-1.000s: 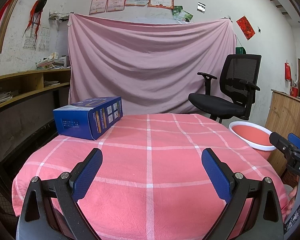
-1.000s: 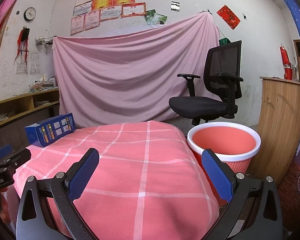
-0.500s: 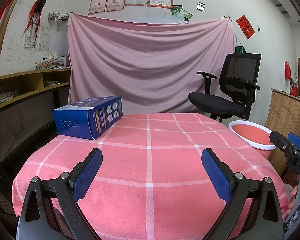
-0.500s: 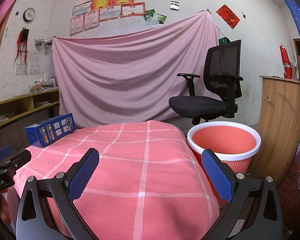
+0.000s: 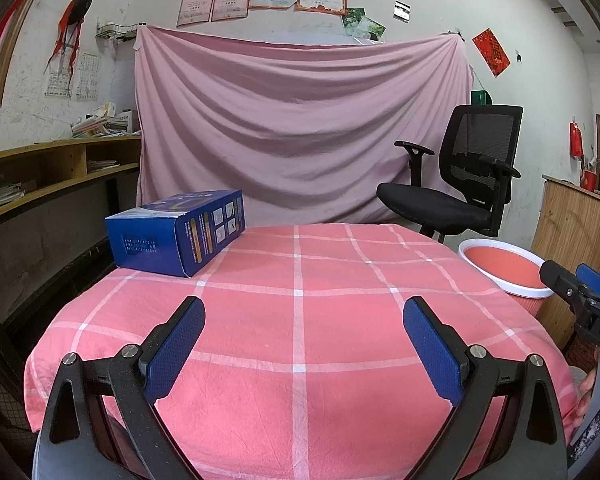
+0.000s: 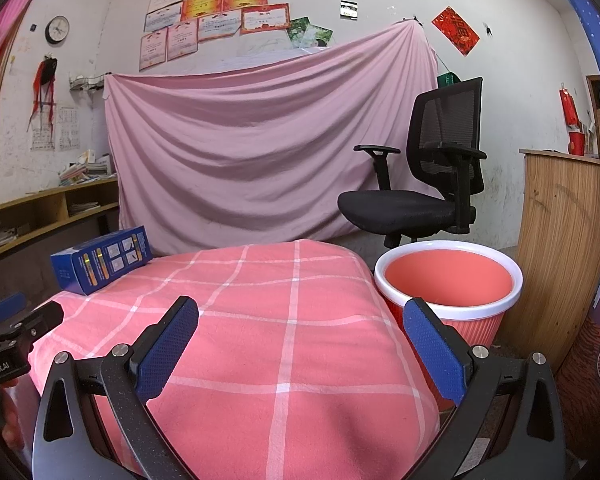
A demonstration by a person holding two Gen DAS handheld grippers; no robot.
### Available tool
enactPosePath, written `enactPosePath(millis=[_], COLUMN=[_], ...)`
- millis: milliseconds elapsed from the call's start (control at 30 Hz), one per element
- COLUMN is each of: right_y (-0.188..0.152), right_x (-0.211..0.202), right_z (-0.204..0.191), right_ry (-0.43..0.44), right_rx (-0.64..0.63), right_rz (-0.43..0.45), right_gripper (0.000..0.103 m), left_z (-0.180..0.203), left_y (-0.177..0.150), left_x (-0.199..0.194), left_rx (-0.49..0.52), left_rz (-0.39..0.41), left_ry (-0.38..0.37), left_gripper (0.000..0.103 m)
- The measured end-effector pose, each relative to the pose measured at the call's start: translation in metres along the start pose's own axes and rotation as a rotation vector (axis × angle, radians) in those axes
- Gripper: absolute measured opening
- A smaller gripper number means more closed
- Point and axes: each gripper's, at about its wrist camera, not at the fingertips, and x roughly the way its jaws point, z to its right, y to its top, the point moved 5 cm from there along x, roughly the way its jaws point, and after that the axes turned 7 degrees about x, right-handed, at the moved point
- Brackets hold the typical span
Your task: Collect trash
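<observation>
A blue cardboard box (image 5: 180,232) lies on the far left of the round table with a pink checked cloth (image 5: 300,320); it also shows in the right wrist view (image 6: 102,258). A coral bin with a white rim (image 6: 448,280) stands on the floor right of the table, also in the left wrist view (image 5: 504,266). My left gripper (image 5: 304,312) is open and empty over the table's near edge. My right gripper (image 6: 300,312) is open and empty over the table's near right side, close to the bin.
A black office chair (image 5: 460,184) stands behind the table and bin. A pink sheet (image 5: 300,128) hangs on the back wall. Wooden shelves (image 5: 40,176) run along the left. A wooden cabinet (image 6: 560,240) stands right of the bin.
Both grippers stay open and almost still; the views shift only very slightly.
</observation>
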Motion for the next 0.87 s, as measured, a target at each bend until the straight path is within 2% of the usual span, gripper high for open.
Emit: enactPosePath(millis=[367, 867], right_y=[0.0003, -0.0022], right_x=[-0.0002, -0.0021], right_z=[-0.0004, -0.0049], right_ry=[-0.001, -0.001], right_rx=[0.001, 0.005], right_rz=[-0.002, -0.006], right_gripper=[0.103, 0.103], left_z=[-0.0061, -0.0047], left_y=[-0.002, 0.0008], left_x=[0.0032, -0.0008], left_rx=[0.007, 0.021], left_rz=[-0.018, 0.002], left_ry=[-0.008, -0.022], left_gripper=[0.097, 0.097])
